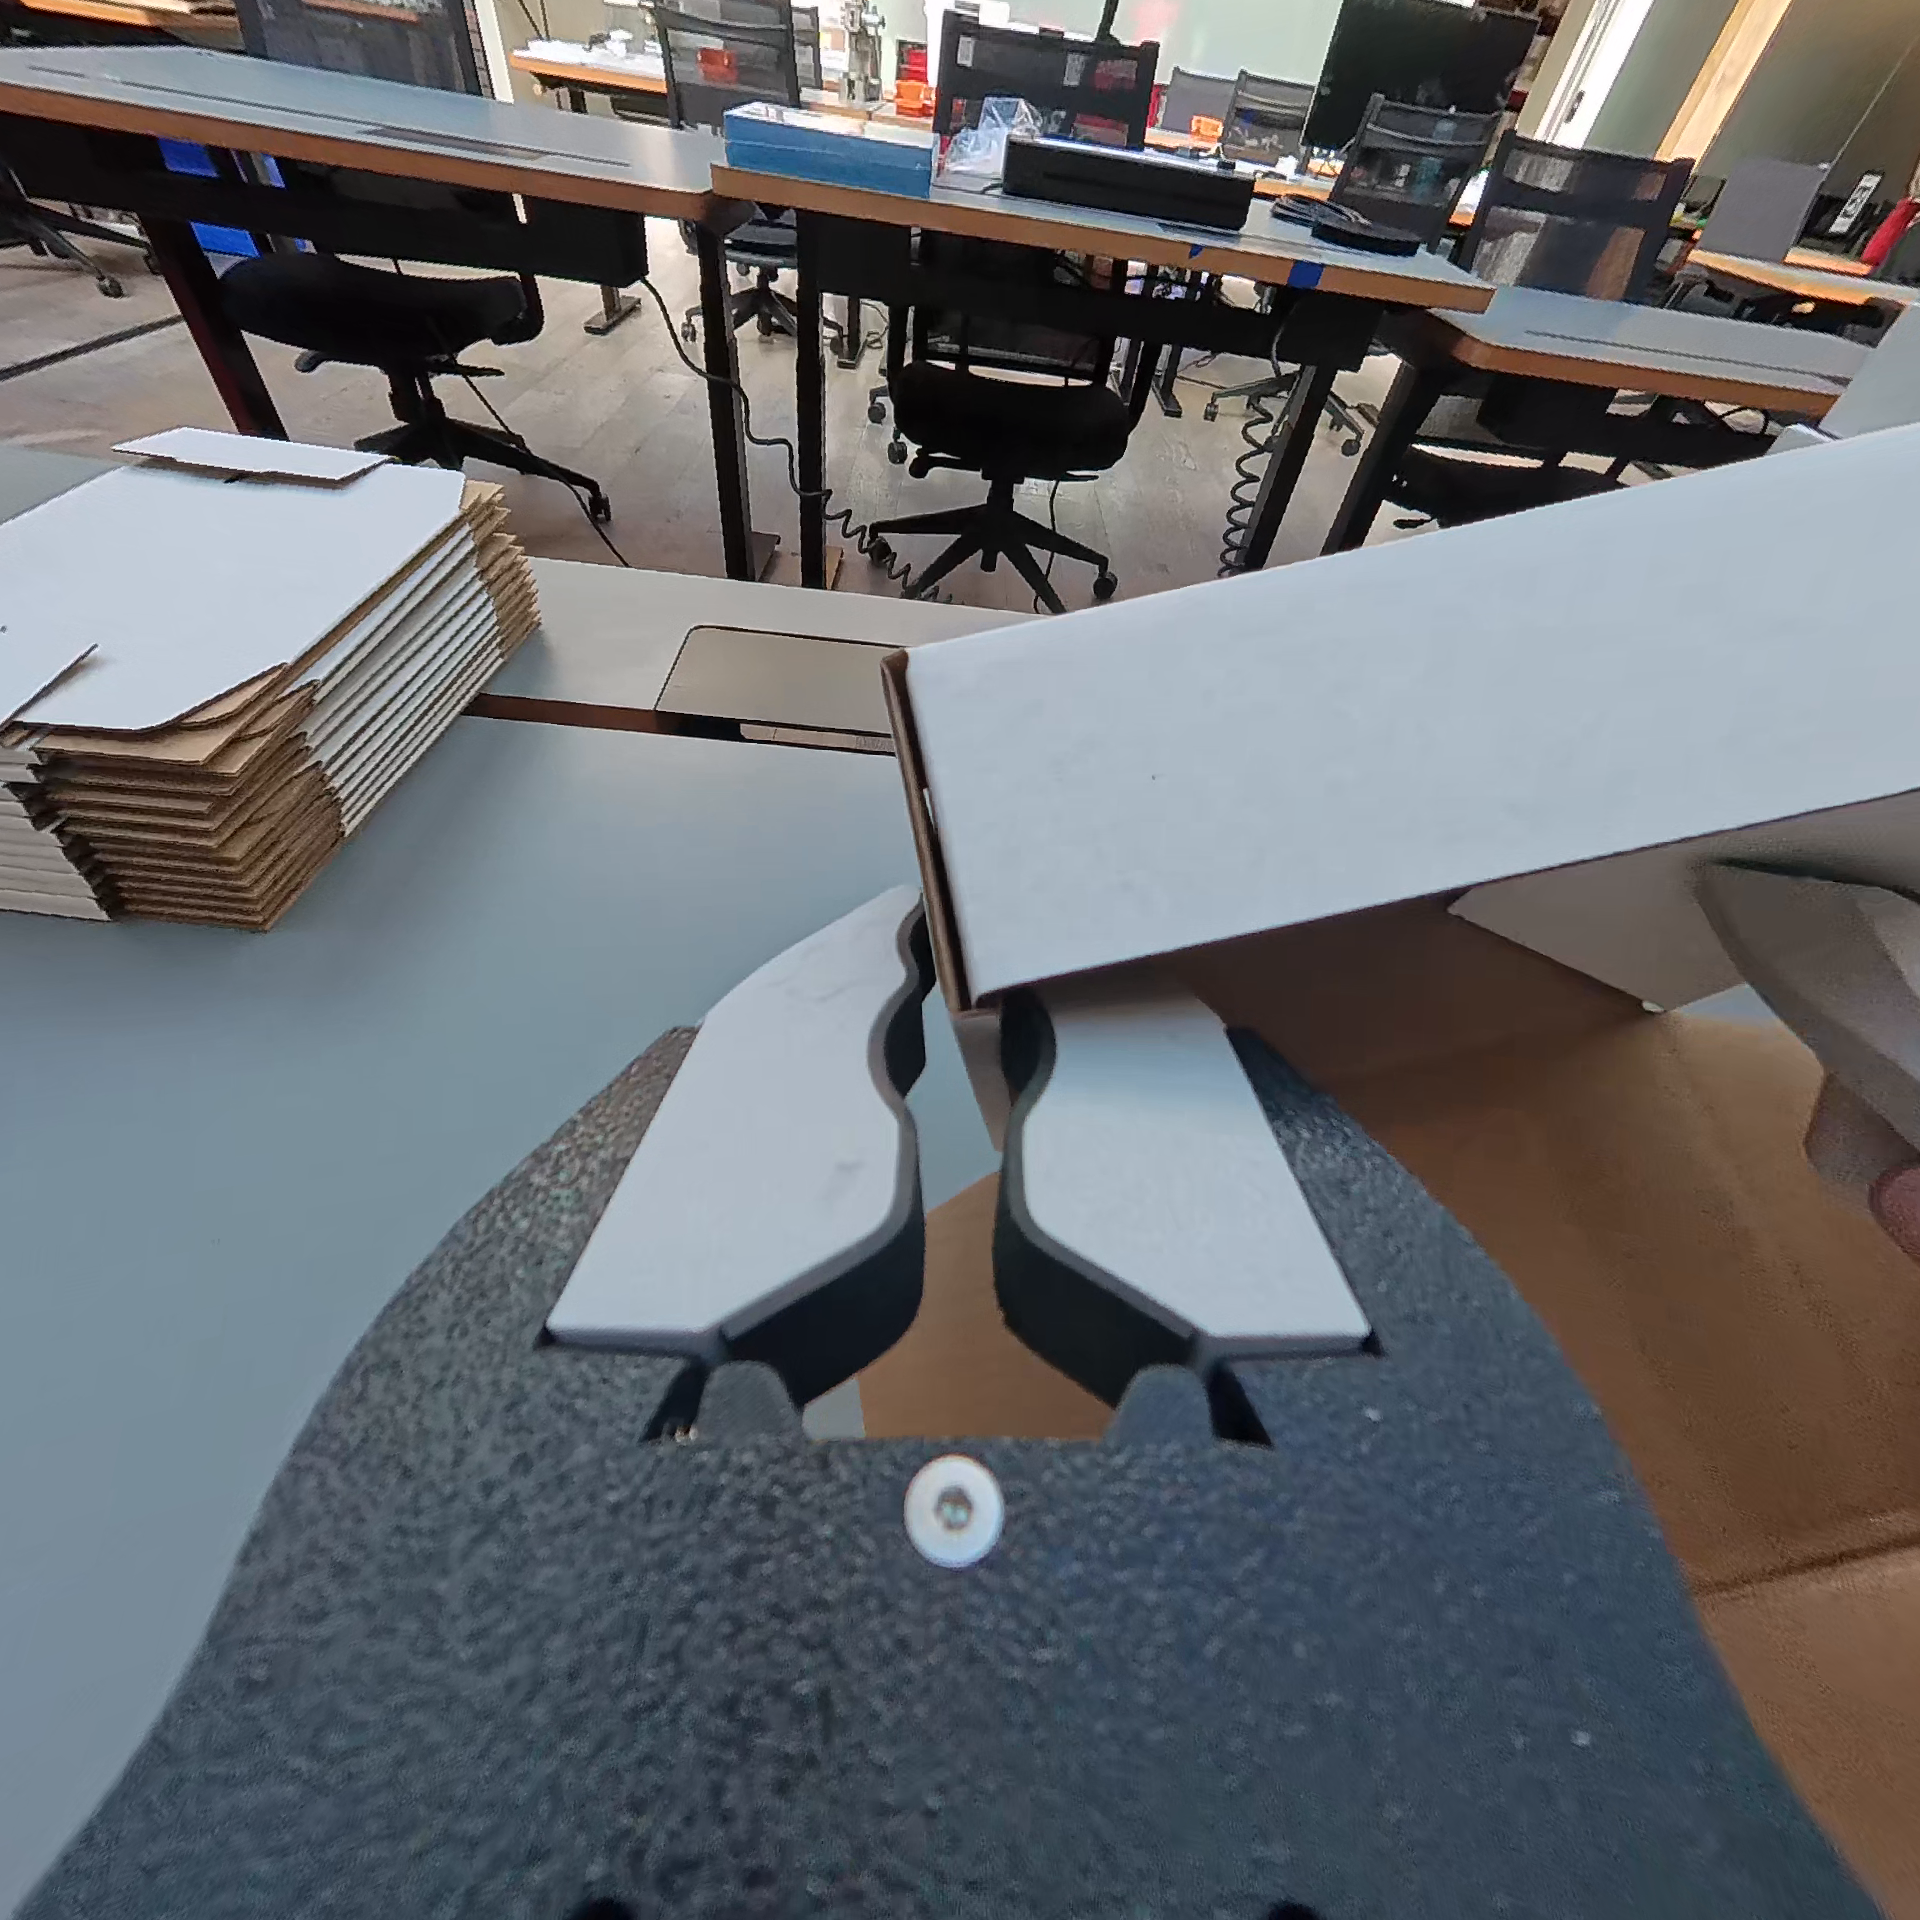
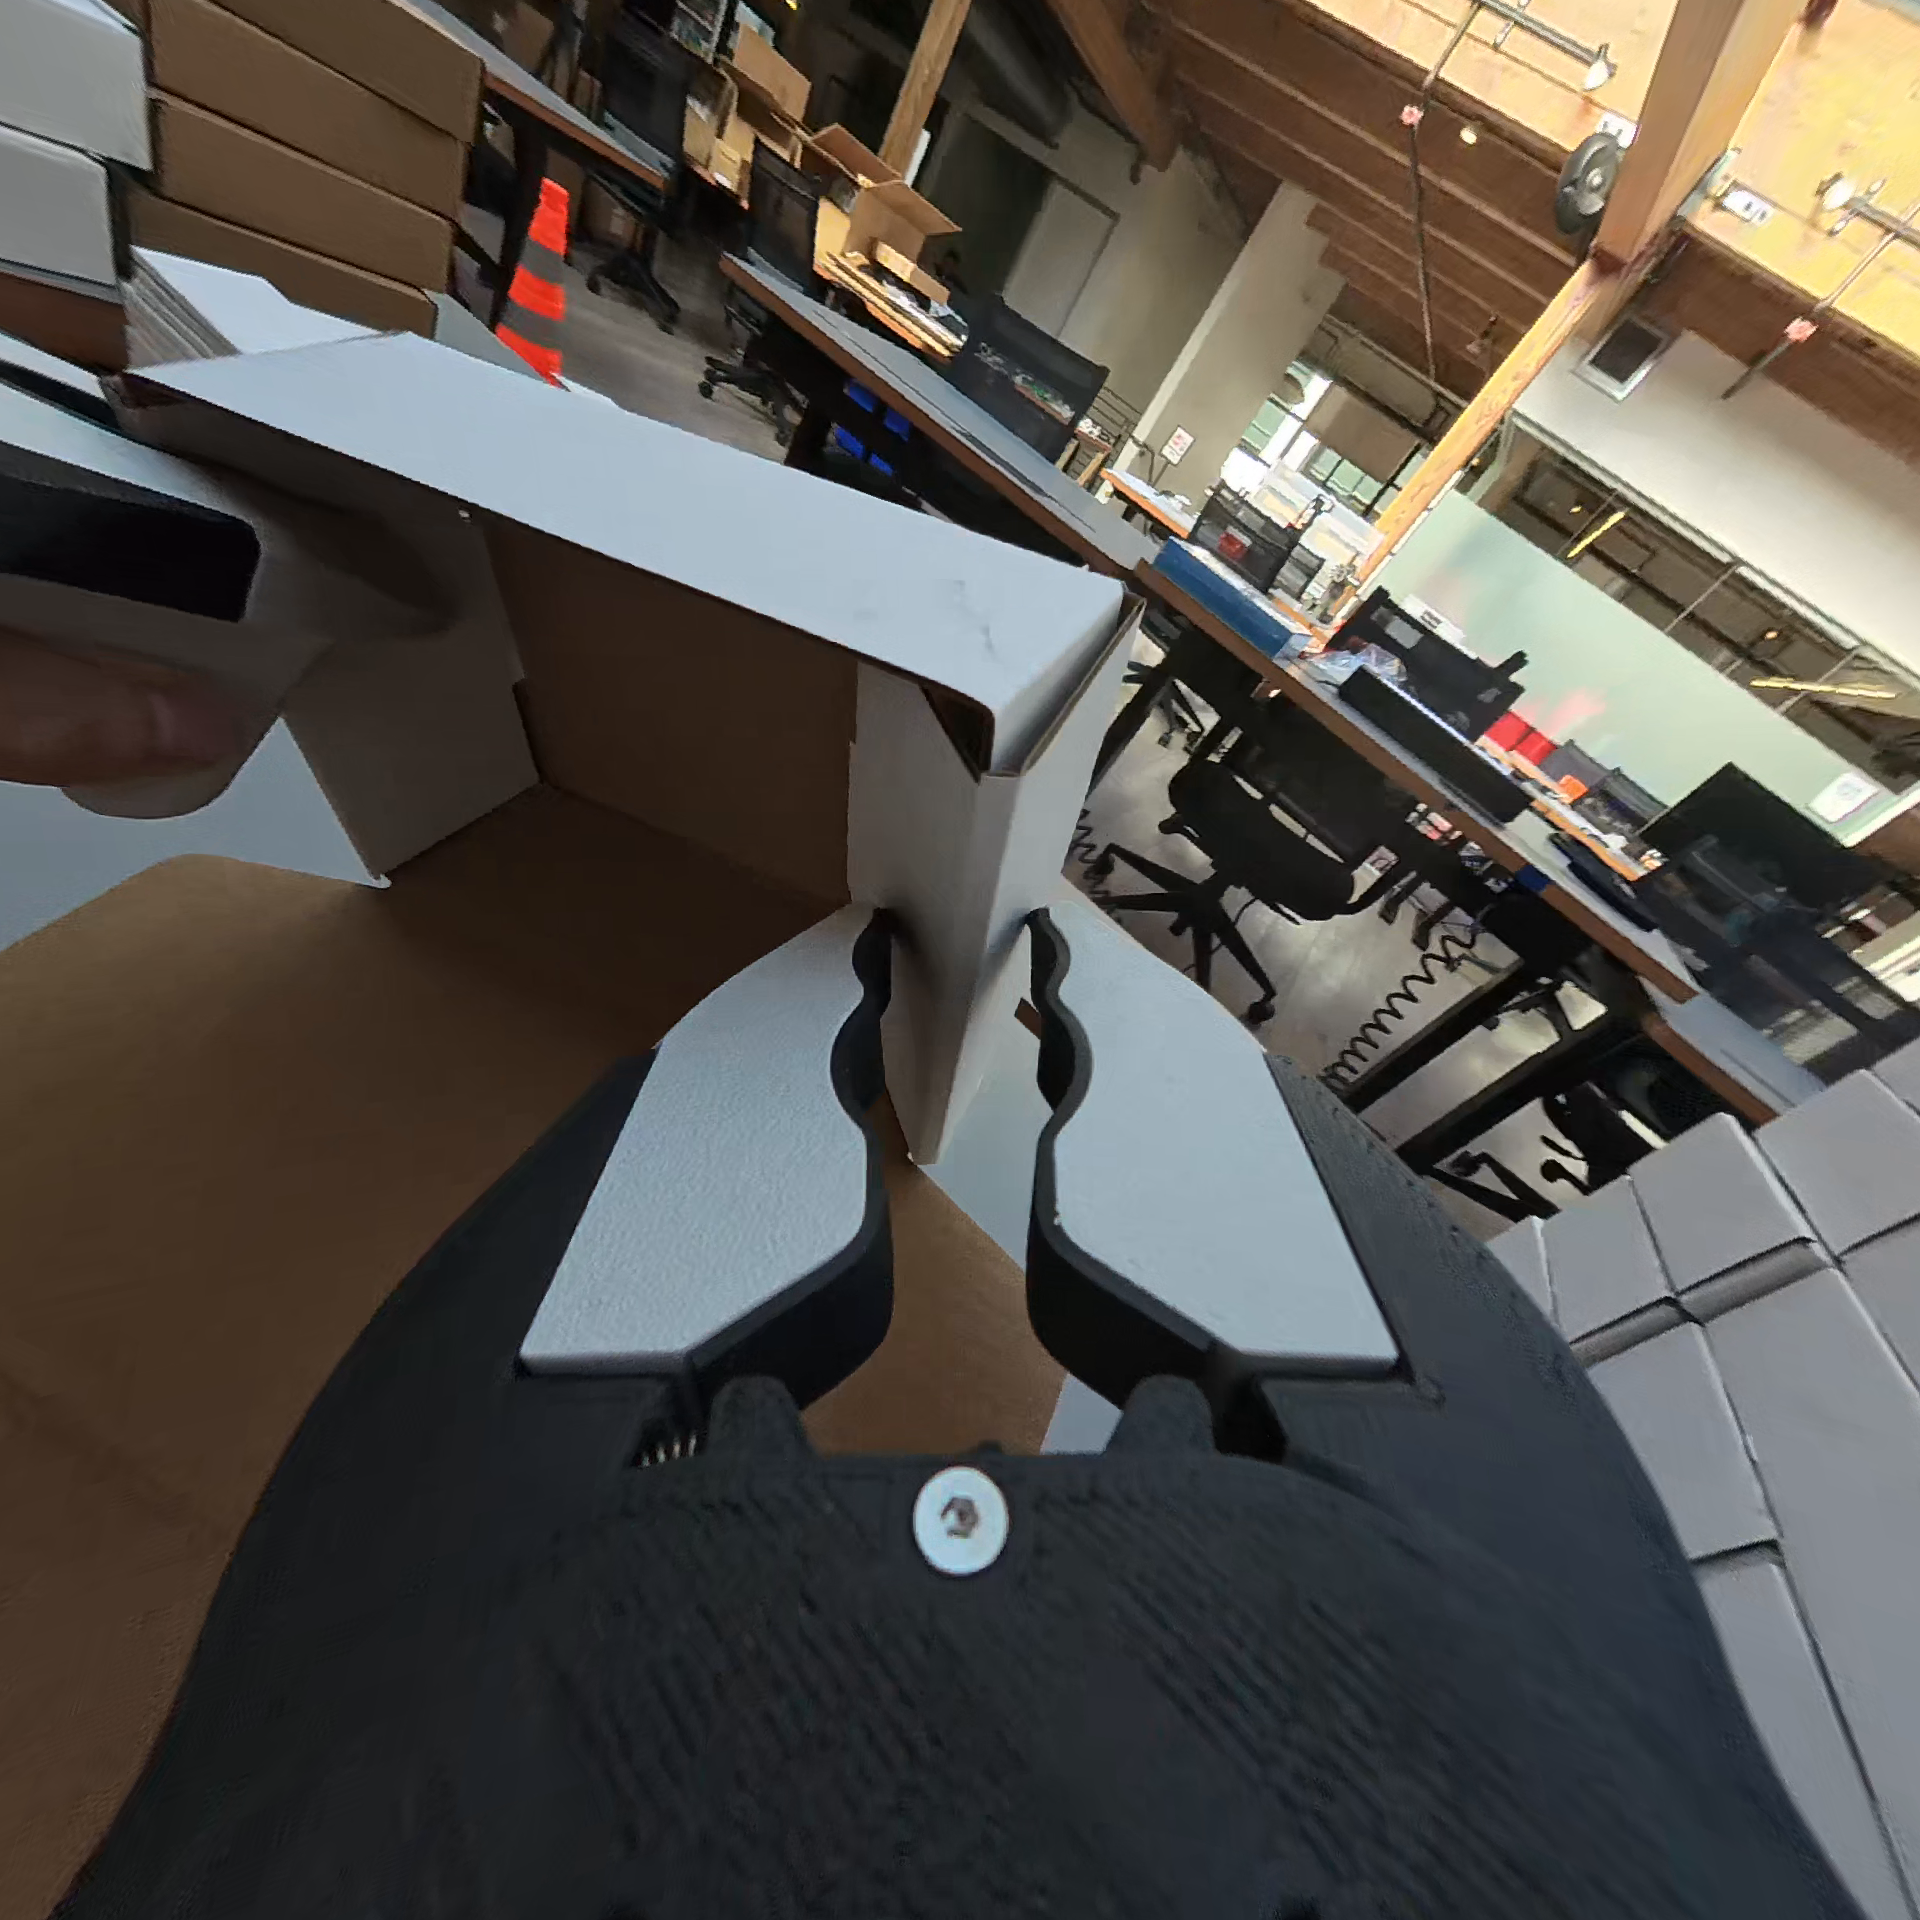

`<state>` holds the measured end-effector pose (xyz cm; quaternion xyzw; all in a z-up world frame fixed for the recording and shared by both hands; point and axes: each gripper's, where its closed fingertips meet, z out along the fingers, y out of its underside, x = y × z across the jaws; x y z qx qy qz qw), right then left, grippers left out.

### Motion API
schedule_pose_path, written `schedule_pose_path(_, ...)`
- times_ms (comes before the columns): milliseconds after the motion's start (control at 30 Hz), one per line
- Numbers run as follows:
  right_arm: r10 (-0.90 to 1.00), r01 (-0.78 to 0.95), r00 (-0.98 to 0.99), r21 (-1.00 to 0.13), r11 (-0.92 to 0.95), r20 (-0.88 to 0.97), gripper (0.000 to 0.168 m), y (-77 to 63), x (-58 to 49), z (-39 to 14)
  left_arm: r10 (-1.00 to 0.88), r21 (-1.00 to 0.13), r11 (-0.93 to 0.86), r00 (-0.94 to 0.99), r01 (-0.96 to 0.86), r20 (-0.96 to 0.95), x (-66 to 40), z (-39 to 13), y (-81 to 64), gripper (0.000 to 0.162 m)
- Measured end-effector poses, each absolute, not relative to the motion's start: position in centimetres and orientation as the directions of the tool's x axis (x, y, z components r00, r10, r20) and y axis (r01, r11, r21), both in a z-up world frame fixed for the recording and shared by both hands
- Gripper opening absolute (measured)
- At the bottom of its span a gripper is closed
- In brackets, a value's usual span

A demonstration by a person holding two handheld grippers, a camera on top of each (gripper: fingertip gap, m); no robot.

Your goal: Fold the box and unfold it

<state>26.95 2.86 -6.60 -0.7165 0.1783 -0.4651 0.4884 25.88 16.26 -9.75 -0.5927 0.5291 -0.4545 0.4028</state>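
Note:
A cardboard box (image 1: 1351, 748), white outside and brown inside, stands half folded on the grey table (image 1: 312, 1195). Its white top flap leans over the brown floor panel (image 1: 1558, 1299). My left gripper (image 1: 961, 966) is shut on the box's left end wall at the corner, with the wall's edge between its fingertips. In the right wrist view the box (image 2: 675, 520) shows its brown inside, and my right gripper (image 2: 956, 930) is shut on the doubled white wall at the right corner. The left gripper also shows at that view's far left edge (image 2: 125, 561).
A stack of flat cardboard blanks (image 1: 239, 707) lies on the table to the left. Folded grey-white boxes (image 2: 1714, 1299) sit to the right, and brown boxes (image 2: 301, 135) are stacked at the back left. Desks and office chairs (image 1: 997, 416) stand beyond the table edge.

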Motion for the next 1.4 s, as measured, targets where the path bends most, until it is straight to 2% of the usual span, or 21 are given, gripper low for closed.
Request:
schedule_pose_path(100,-0.743,0.221,0.418,-0.852,-0.475,0.523,0.018,2.6,27.4,-6.1,-0.993,-0.962,-0.114,0.041,-0.248,0.107,25.9,-9.4,16.3,0.008)
schedule_pose_path(200,-0.694,0.206,0.411,-0.802,-0.561,0.591,0.021,3.0,27.5,-7.2,-0.996,-0.964,-0.082,0.058,-0.254,0.070,25.9,-9.5,16.8,0.008)
schedule_pose_path(300,-0.647,0.309,0.377,-0.749,-0.587,0.663,0.020,3.3,27.2,-7.0,-0.994,-0.962,-0.104,0.055,-0.251,0.093,25.8,-9.7,17.1,0.007)
schedule_pose_path(400,-0.735,0.235,0.423,-0.848,-0.476,0.530,0.020,2.8,27.6,-7.4,-0.995,-0.959,-0.101,0.050,-0.264,0.091,26.0,-10.2,16.5,0.007)
schedule_pose_path(500,-0.742,0.145,0.571,-0.933,-0.330,0.351,0.029,3.1,27.5,-8.4,-0.996,-0.960,-0.086,0.050,-0.266,0.076,26.1,-10.1,16.5,0.006)
schedule_pose_path(533,-0.728,0.183,0.565,-0.919,-0.350,0.389,0.031,2.9,27.5,-8.2,-0.995,-0.958,-0.099,0.032,-0.270,0.093,26.1,-10.1,16.3,0.006)
schedule_pose_path(600,-0.672,0.307,0.472,-0.821,-0.482,0.571,0.030,2.5,27.5,-7.7,-0.994,-0.955,-0.107,0.019,-0.277,0.106,26.2,-10.3,15.8,0.006)
schedule_pose_path(633,-0.681,0.304,0.424,-0.802,-0.514,0.597,0.027,2.2,27.7,-7.6,-0.994,-0.955,-0.111,0.021,-0.276,0.109,26.3,-10.3,15.6,0.006)
schedule_pose_path(733,-0.762,0.281,0.408,-0.863,-0.420,0.503,0.023,1.7,27.9,-7.0,-0.993,-0.956,-0.118,0.029,-0.267,0.115,26.3,-10.2,15.1,0.006)
schedule_pose_path(867,-0.756,0.273,0.314,-0.817,-0.508,0.575,0.020,1.3,28.1,-7.6,-0.995,-0.954,-0.099,0.038,-0.281,0.092,26.5,-10.5,15.0,0.006)
schedule_pose_path(1033,-0.868,0.138,0.328,-0.928,-0.347,0.373,0.016,1.1,28.1,-10.4,-0.994,-0.961,-0.088,0.079,-0.262,0.069,26.6,-11.1,15.3,0.006)
schedule_pose_path(1133,-0.858,0.051,0.406,-0.945,-0.322,0.315,0.017,1.8,28.8,-12.0,-0.994,-0.961,-0.074,0.103,-0.266,0.049,26.8,-11.9,15.9,0.006)
schedule_pose_path(1267,-0.824,0.042,0.439,-0.924,-0.380,0.359,0.018,2.3,29.5,-11.5,-0.990,-0.975,-0.014,0.138,-0.220,-0.017,27.2,-11.2,16.4,0.005)
schedule_pose_path(1333,-0.806,-0.067,0.534,-0.938,-0.340,0.254,0.019,2.8,29.7,-12.5,-0.984,-0.982,0.054,0.158,-0.180,-0.083,27.2,-10.1,16.6,0.005)
schedule_pose_path(1400,-0.826,-0.096,0.537,-0.961,-0.260,0.170,0.018,2.1,29.9,-11.7,-0.984,-0.983,0.079,0.146,-0.168,-0.104,27.3,-9.5,15.8,0.006)
